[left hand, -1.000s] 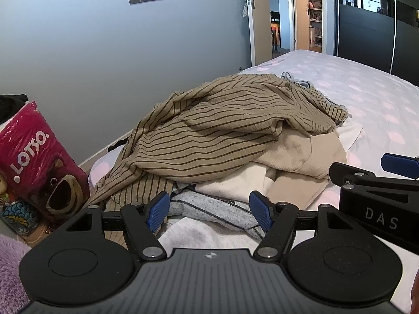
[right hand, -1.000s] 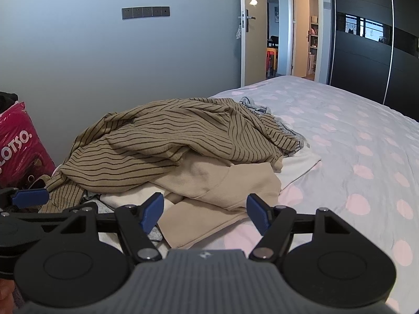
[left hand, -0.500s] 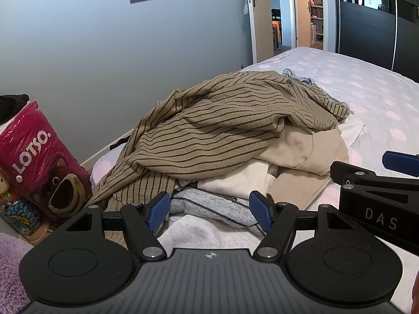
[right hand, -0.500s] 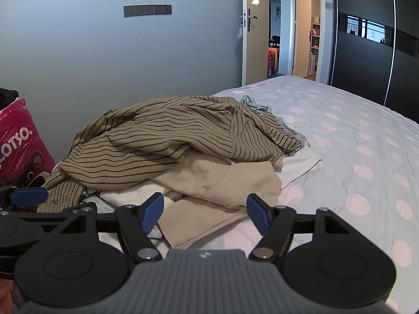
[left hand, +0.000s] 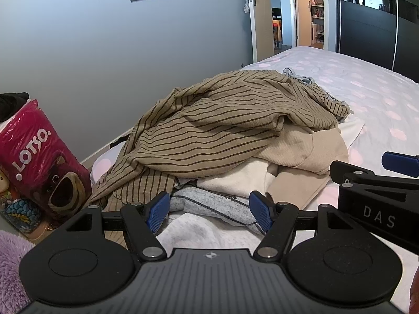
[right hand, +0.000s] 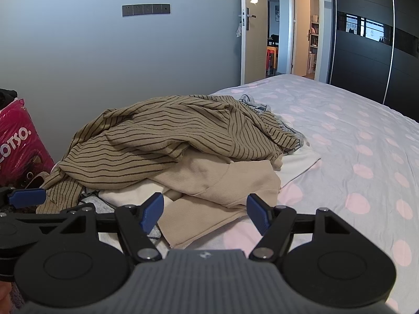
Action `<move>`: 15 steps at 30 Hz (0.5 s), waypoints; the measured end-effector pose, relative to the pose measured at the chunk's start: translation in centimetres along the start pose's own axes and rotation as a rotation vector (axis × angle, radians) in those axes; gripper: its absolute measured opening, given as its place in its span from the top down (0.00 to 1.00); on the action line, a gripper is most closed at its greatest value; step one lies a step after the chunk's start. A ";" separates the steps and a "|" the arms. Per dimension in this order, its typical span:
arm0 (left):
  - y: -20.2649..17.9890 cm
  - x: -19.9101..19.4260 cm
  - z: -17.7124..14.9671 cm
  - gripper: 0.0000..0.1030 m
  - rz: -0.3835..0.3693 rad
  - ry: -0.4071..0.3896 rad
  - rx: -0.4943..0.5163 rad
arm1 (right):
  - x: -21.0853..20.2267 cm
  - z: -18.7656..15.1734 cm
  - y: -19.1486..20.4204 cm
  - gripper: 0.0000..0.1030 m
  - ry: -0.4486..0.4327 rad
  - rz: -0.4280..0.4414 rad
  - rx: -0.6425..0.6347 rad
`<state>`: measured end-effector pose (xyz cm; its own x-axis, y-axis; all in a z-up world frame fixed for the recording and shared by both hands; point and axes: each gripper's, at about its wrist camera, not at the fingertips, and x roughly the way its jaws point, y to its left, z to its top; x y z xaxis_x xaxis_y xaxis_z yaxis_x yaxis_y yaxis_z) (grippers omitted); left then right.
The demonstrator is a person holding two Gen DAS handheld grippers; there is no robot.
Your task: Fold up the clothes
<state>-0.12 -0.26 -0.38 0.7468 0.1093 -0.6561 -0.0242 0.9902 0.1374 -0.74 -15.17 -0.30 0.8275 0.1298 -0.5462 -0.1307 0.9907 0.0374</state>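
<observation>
You held both tools released: left tool (left hand: pixel 209 210) and right tool (right hand: pixel 205 212) hovered over the heap of clothes (right hand: pixel 167 141) near the bed's (right hand: pixel 366 130) left edge.

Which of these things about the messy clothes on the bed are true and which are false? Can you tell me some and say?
1. The striped tan garment lies on top of the clothes pile. True.
2. The right gripper is squeezing the beige garment. False: its jaws are open and hold nothing.
3. The bedsheet has pink dots. True.
4. The pink Lotso bag sits on top of the pile. False: it stands beside the bed, left of the pile.
5. The left gripper is open above a grey knit garment. True.
6. The door behind the bed is closed. False: it stands open, showing another room.
</observation>
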 end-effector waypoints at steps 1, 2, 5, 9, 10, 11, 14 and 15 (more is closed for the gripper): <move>0.0 0.0 0.0 0.36 0.001 0.000 0.002 | 0.0 0.0 0.0 0.30 0.000 0.000 0.000; 0.0 0.0 0.0 0.36 0.002 0.000 0.004 | 0.0 0.0 0.1 0.30 0.000 0.000 -0.001; 0.0 0.0 0.0 0.36 0.002 0.002 0.006 | 0.1 0.0 0.1 0.30 0.002 -0.002 -0.003; 0.0 0.0 -0.1 0.36 0.003 0.003 0.008 | 0.1 -0.1 0.1 0.30 0.002 -0.003 -0.003; 0.0 0.0 -0.1 0.36 0.003 0.003 0.008 | 0.1 -0.1 0.1 0.30 0.002 -0.003 -0.003; -0.1 0.0 -0.1 0.36 0.003 0.003 0.008 | 0.2 -0.1 0.1 0.30 0.002 -0.003 -0.003; -0.1 0.1 -0.1 0.36 0.006 0.003 0.010 | 0.3 0.0 0.2 0.27 0.004 -0.008 -0.005; -0.1 0.1 -0.1 0.36 0.005 0.004 0.010 | 0.3 0.0 0.1 0.26 0.005 -0.011 -0.004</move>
<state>-0.14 -0.35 -0.53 0.7439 0.1150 -0.6584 -0.0212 0.9887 0.1487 -0.53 -15.00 -0.49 0.8260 0.1187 -0.5511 -0.1241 0.9919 0.0277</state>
